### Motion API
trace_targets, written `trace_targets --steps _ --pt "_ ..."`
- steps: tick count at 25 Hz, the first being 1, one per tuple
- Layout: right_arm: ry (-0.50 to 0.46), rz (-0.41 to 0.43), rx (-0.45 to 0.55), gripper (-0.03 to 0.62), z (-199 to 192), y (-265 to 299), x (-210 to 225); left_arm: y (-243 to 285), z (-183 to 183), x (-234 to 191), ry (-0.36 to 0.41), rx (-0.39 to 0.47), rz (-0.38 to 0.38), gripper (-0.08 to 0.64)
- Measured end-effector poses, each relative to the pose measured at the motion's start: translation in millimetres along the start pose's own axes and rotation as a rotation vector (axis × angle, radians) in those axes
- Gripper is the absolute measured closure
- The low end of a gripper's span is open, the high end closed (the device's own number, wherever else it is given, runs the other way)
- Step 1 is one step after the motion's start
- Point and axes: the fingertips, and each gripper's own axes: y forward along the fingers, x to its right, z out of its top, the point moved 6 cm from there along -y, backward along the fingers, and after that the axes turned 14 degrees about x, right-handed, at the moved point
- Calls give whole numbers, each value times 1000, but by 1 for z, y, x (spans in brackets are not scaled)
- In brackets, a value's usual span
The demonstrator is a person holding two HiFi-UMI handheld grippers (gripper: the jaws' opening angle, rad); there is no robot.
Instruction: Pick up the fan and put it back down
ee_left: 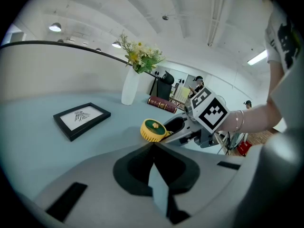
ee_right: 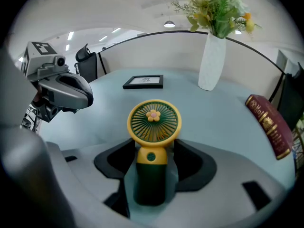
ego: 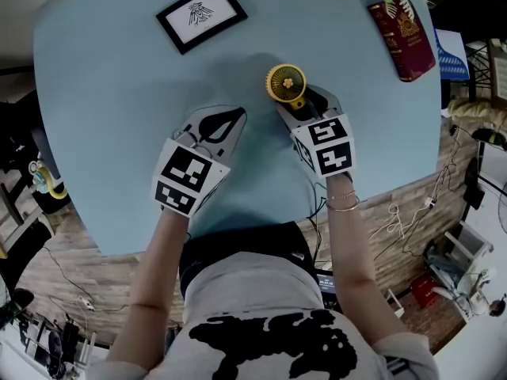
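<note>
A small yellow and dark green hand fan (ego: 285, 84) (ee_right: 153, 122) is at the middle of the light blue table (ego: 119, 133). Its round grille faces up toward me. My right gripper (ego: 303, 101) (ee_right: 153, 146) is shut on the fan's dark green handle, with a jaw on each side and the head sticking out past the tips. In the left gripper view the fan (ee_left: 153, 129) shows tilted, its lower edge hidden. My left gripper (ego: 236, 115) (ee_left: 153, 146) rests to the left of the fan, shut on nothing.
A black picture frame (ego: 201, 14) lies at the far left of the table. A dark red book (ego: 404, 38) lies at the far right. A white vase with flowers (ee_right: 211, 61) stands at the back. Cables and clutter are on the floor past the table's right edge.
</note>
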Motion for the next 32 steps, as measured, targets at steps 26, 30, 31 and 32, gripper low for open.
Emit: trace_targets --steps 26,30,31,32 --pt "26 -23 165 296 38 -61 -22 -24 14 25 28 49 -3 549" --pt "25 -13 233 328 52 -78 -33 -34 24 32 47 74 8 549" --pt "27 -14 252 330 56 -82 -35 -37 26 33 52 80 11 549" --pt "30 -17 270 328 59 -86 -37 -38 29 34 59 85 12 549"
